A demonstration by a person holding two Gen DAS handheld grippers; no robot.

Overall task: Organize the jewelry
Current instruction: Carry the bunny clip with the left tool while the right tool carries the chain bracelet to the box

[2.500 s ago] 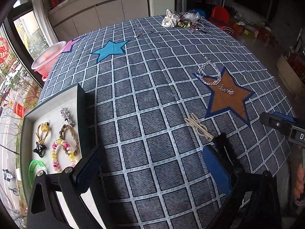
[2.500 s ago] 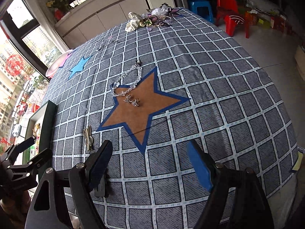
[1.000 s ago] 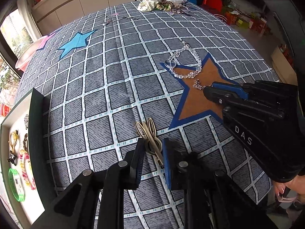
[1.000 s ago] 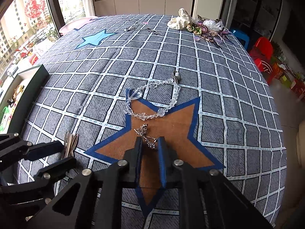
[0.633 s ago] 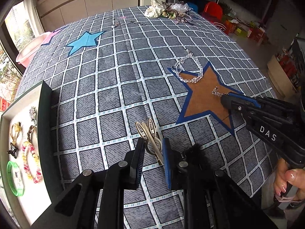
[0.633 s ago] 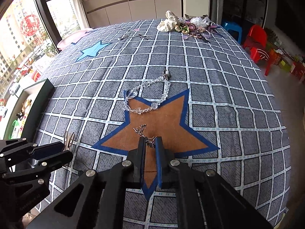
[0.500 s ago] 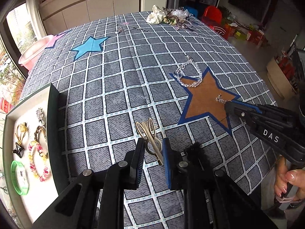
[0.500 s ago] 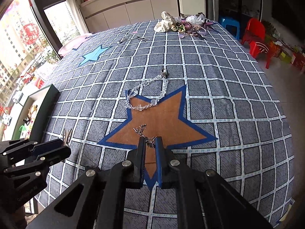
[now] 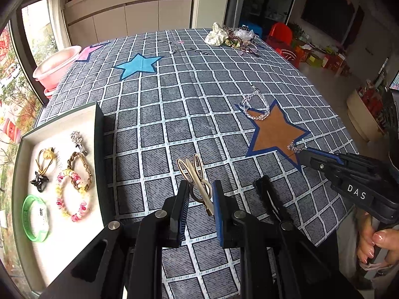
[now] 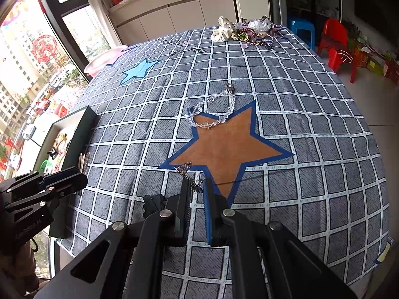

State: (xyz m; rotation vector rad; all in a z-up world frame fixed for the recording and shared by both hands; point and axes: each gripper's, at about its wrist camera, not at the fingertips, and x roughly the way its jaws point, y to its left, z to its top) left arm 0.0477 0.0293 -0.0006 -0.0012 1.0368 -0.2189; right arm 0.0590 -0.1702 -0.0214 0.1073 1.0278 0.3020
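Note:
My left gripper [image 9: 198, 191] is shut on a beige looped hair clip [image 9: 193, 172] and holds it above the checked cloth. My right gripper [image 10: 195, 185] is shut on a small silver chain piece [image 10: 185, 170], lifted over the lower tip of the brown star [image 10: 224, 144]. A clear crystal bracelet [image 10: 214, 114] lies at the star's top left. The open jewelry tray [image 9: 27, 144] sits at the left, holding several bracelets and clips, among them a green bangle [image 9: 35, 218]. The right gripper also shows in the left wrist view [image 9: 303, 153].
A pile of scrunchies and hair pieces [image 10: 244, 31] lies at the table's far edge. A blue star [image 9: 138, 66] marks the cloth further back. A pink bowl [image 9: 56, 66] stands at the far left corner. Small items [image 9: 189, 47] lie near the far middle.
Both grippers have closed on their items and lifted them off the cloth. Both have risen and drawn back, and the tray has come further into the left view.

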